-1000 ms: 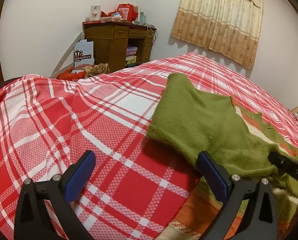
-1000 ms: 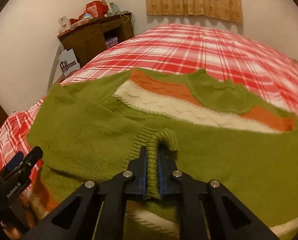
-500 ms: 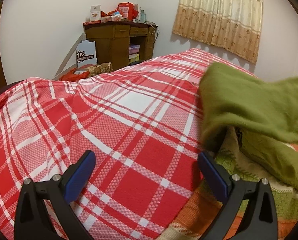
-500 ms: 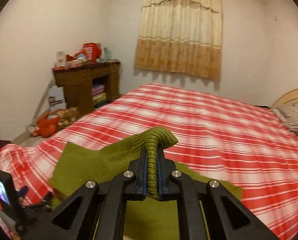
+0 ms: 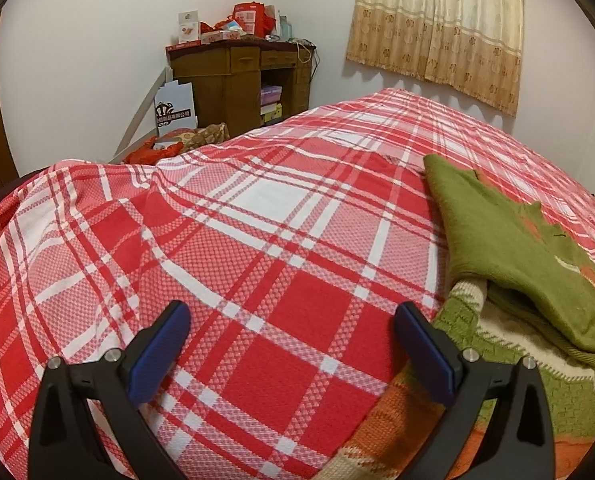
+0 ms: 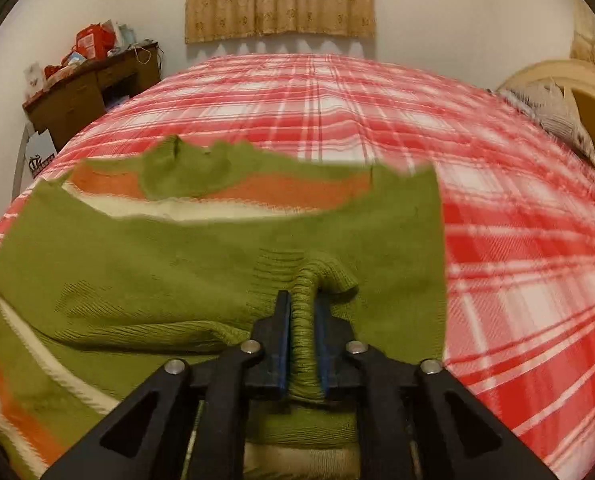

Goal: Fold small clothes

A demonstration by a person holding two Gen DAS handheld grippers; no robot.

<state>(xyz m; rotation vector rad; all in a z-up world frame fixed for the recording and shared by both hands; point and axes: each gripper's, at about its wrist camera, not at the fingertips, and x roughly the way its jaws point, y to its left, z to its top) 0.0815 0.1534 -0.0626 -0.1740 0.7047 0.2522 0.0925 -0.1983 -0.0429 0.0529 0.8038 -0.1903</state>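
Right tool [image 6: 302, 312]: ribbed green cuff [image 6: 303, 332] of the sweater [image 6: 137, 264] sits between the pads; jaws have just been opening, with the knit still bunched in the gap and touching both pads. Sleeve is laid across the sweater body, which lies flat on the red plaid bed [image 6: 497, 208]. Left tool [image 5: 293, 344]: jaws wide apart with nothing between them, hovering over bare bedspread just beside the sweater's striped hem. Right view is motion-blurred. Wooden desk [image 5: 233, 76] by the far wall.

Both wrist views overlook the bed [image 5: 257, 240] closely.
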